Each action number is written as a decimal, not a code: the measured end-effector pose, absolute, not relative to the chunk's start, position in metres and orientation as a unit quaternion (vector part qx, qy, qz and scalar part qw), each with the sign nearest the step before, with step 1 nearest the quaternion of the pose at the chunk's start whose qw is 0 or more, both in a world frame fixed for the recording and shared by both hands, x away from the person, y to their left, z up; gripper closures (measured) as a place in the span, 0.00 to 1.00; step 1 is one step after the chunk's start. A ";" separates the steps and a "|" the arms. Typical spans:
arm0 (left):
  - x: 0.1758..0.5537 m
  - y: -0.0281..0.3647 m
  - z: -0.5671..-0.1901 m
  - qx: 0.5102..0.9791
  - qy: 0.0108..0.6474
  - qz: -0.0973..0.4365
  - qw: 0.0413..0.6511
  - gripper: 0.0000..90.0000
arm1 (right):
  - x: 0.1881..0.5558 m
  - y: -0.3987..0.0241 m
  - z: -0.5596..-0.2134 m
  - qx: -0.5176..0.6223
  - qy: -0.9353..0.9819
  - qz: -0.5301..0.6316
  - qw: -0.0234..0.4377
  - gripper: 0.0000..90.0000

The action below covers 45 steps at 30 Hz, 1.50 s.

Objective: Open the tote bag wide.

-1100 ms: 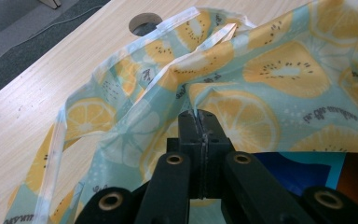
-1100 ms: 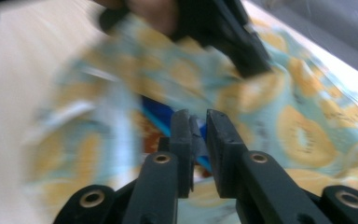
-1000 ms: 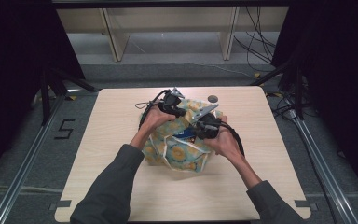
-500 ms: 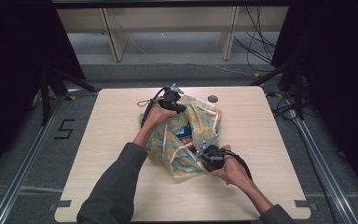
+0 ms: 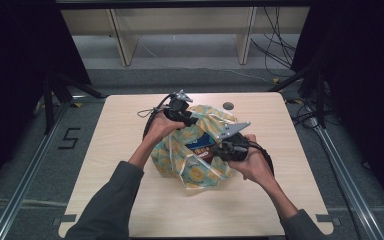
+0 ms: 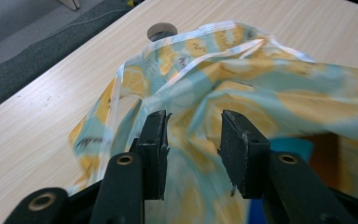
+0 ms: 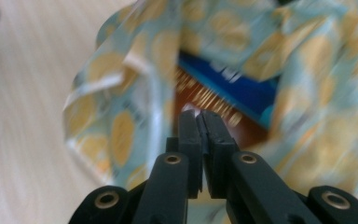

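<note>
A light blue bag (image 5: 192,167) printed with yellow lemon slices lies crumpled at the middle of the table, its mouth gaping. Inside it shows a blue and brown package (image 5: 203,146) (image 7: 235,86). My left gripper (image 5: 192,120) is at the bag's far left edge. Its jaws have just been opening and now stand apart, with bag cloth (image 6: 242,88) slack in the gap (image 6: 193,135) and no pad pressing on it. My right gripper (image 5: 214,150) is at the bag's right side and points into the mouth. In its own view the right gripper (image 7: 200,122) is shut, with nothing clearly pinched.
A small dark round knob (image 5: 227,105) (image 6: 162,31) sits on the table (image 5: 130,120) just beyond the bag. Bare wood lies to the left, right and near side of the bag. Black cables trail from both grippers.
The left gripper's jaws have opened off the bag's cloth. The right hand swung from the bag's far side to its near right corner, then back up to the bag's right side.
</note>
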State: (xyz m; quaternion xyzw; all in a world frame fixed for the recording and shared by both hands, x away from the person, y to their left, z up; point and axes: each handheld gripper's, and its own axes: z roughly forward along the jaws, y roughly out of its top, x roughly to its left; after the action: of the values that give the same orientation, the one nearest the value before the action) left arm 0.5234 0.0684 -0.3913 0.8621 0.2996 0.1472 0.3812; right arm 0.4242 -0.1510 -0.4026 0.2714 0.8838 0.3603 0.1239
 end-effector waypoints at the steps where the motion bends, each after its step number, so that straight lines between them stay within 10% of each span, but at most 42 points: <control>1: 0.516 0.071 -0.392 0.867 0.290 0.140 0.380 0.72 | 0.430 -0.148 -0.404 0.271 0.885 0.356 0.131 0.98; 5: 0.497 0.077 -0.412 0.906 0.248 0.119 0.322 0.89 | 0.457 -0.132 -0.417 0.270 0.900 0.312 0.141 0.99; 22: 0.422 0.166 -0.462 0.947 0.224 0.072 0.220 0.90 | 0.533 -0.151 -0.433 0.389 0.871 0.229 0.191 1.00; 30: 0.430 0.134 -0.422 0.888 0.268 0.170 0.332 0.63 | 0.515 -0.142 -0.418 0.362 0.877 0.253 0.190 0.98; 36: 0.452 0.093 -0.436 0.891 0.290 0.141 0.321 0.36 | 0.497 -0.140 -0.411 0.343 0.873 0.292 0.190 0.96; 41: 0.466 0.081 -0.437 0.899 0.253 0.183 0.307 0.78 | 0.489 -0.143 -0.407 0.334 0.878 0.298 0.170 0.96; 45: 0.501 0.088 -0.417 0.868 0.300 0.209 0.335 0.92 | 0.473 -0.136 -0.418 0.302 0.890 0.301 0.161 0.96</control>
State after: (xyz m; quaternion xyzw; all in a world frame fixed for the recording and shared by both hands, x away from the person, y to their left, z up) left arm 0.5013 0.0884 -0.4166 0.8684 0.2996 0.2089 0.3353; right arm 0.4730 -0.1365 -0.4176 0.3024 0.8902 0.3006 0.1608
